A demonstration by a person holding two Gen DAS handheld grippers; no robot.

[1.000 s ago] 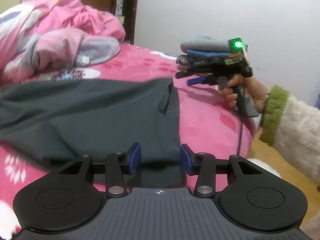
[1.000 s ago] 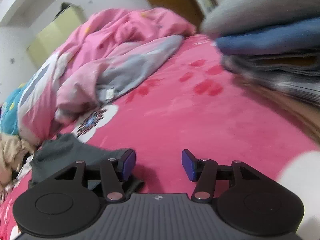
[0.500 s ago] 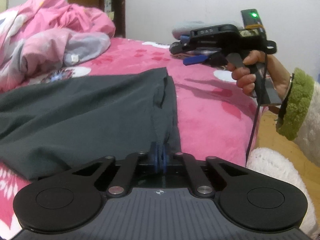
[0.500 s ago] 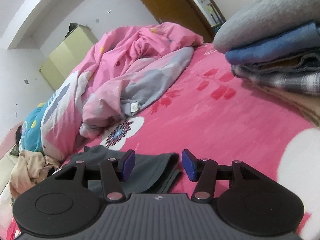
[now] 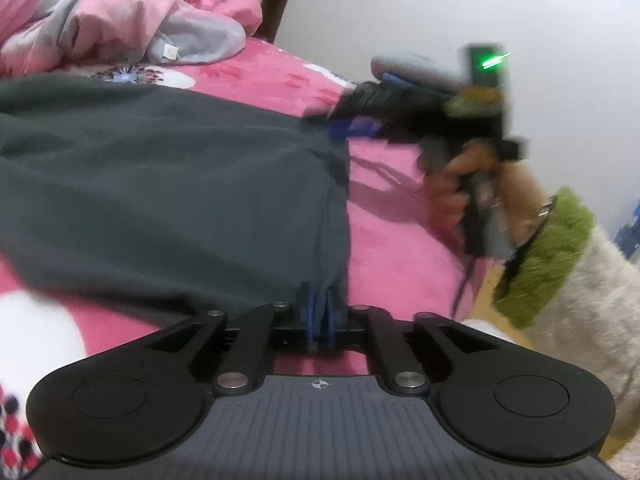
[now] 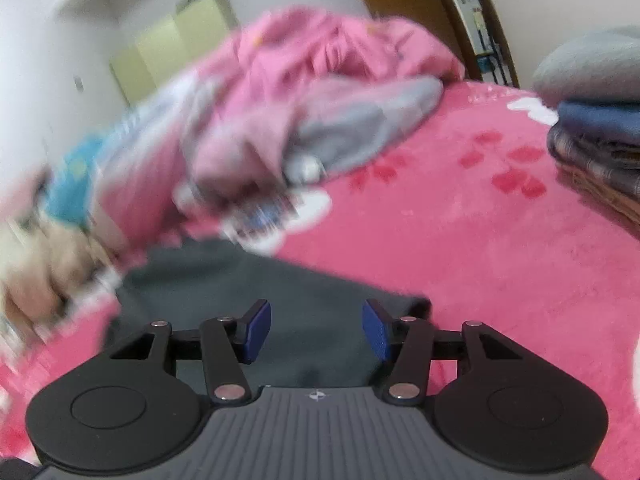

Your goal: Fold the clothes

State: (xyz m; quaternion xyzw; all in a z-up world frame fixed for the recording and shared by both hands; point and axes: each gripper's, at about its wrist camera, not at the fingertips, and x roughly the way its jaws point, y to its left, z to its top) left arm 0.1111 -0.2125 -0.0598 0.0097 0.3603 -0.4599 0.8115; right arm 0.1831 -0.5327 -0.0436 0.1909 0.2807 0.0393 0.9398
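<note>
Left gripper [image 5: 319,317] has its blue pads pinched together on the near hem of the dark garment [image 5: 168,196], right at the seam that runs up its edge. Right gripper [image 6: 316,330] is spread wide and grips nothing; in its own view the far corner of the garment lies between and below its pads, and in the left view it hangs over that same corner.

The garment lies spread flat on the pink bed [image 5: 392,240], well short of the folded stack [image 6: 596,120] at the bed's far side and beside the rumpled quilt [image 5: 120,16].

The step in hand looks like taking the second corner so that one side can be lifted and laid over. To do it well, the right gripper should come down until its pads straddle the corner's edge, catching every layer of the garment but none of the bed cover beneath. Both corners should then rise together, keeping the edge between them taut and level.
</note>
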